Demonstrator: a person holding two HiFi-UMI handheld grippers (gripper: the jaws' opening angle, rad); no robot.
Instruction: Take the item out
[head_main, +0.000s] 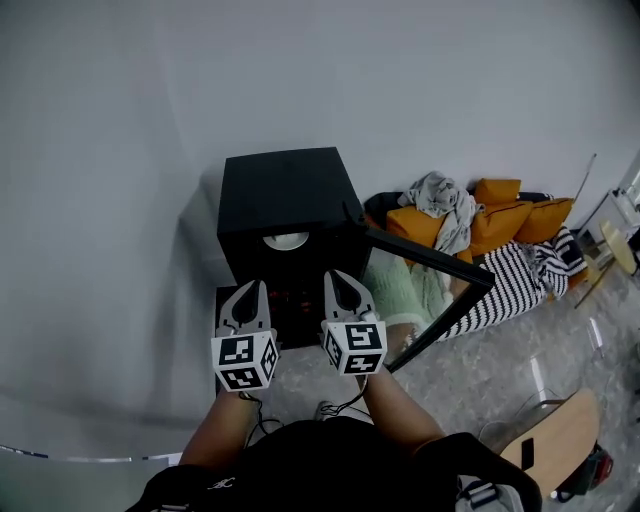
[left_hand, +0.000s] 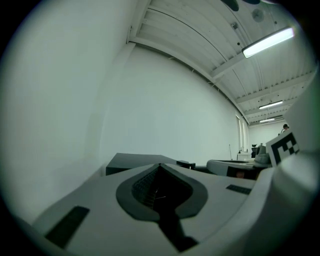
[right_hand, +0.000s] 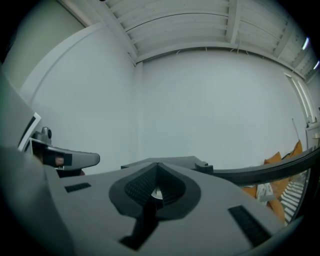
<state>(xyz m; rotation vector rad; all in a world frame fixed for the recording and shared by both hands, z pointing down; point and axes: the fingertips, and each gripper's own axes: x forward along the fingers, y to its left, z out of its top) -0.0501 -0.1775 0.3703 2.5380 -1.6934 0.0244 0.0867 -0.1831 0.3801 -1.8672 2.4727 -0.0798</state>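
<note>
- White dish (head_main: 285, 240), probably the item meant, sits inside the black cabinet (head_main: 285, 190) against the wall in the head view. The cabinet's door (head_main: 430, 265) is swung open to the right. The left gripper (head_main: 252, 290) and right gripper (head_main: 340, 278) are held level just in front of the opening, and neither touches the dish.
- Left gripper view: the jaws are clenched together on nothing, with the cabinet's top edge showing beyond their tip.
- Right gripper view: the jaws are likewise pressed together and empty. A pale speck in the hollow between the pads is probably the dish beyond.
- I judge this to be the approach, with the take-out not yet begun. Next, one gripper must part its jaws, reach into the opening and close on the dish's rim, keeping clear of the door.
</note>
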